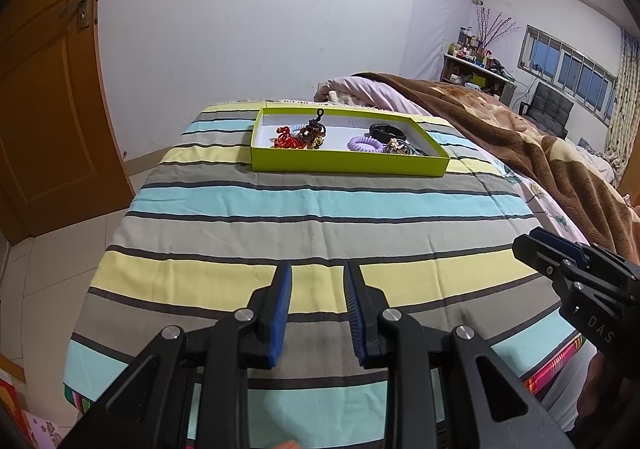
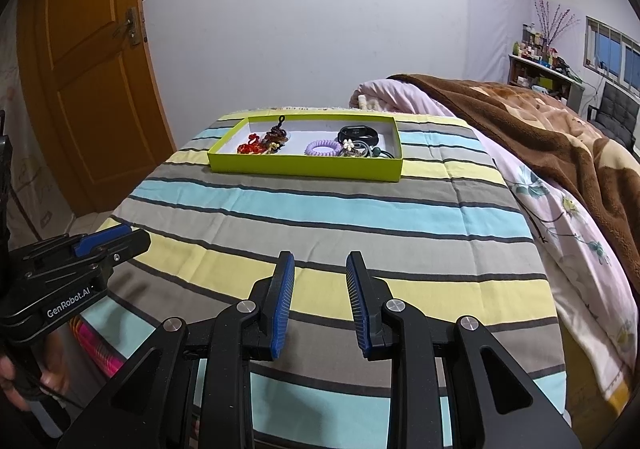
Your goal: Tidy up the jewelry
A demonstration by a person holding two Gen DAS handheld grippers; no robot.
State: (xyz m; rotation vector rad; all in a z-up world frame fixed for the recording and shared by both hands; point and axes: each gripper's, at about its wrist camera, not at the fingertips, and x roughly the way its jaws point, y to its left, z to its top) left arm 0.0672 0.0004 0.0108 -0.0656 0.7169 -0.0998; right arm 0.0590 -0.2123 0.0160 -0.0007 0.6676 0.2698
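Off to the right of both tongs a brown blanket (image 2: 552, 117) is heaped over a pink floral quilt (image 2: 560, 217), and a wooden door (image 1: 44, 97) stands away to the left. Nothing sits on the striped cloth (image 1: 304, 217) between the tongs and the box, just bare stripes.

Straight ahead, well beyond the fingertips, is a shallow lime green box (image 2: 304, 165) with a white inside. Its left part holds a red knotted charm (image 2: 250, 148) touching a dark beaded piece (image 2: 276, 137). The right part has a purple coil hair tie (image 2: 322, 148), a black band (image 2: 358, 133) behind it, and a tangle of thin hair ties with a little flower (image 2: 360, 151) at the near right corner.

Both tongs hang low over the near end of the cloth, pointing at the box. The left gripper (image 1: 318, 313) has its blue pads apart and holds nothing; same for the right gripper (image 2: 320, 301), gap wide, empty. They sit side by side, near each other but not touching.
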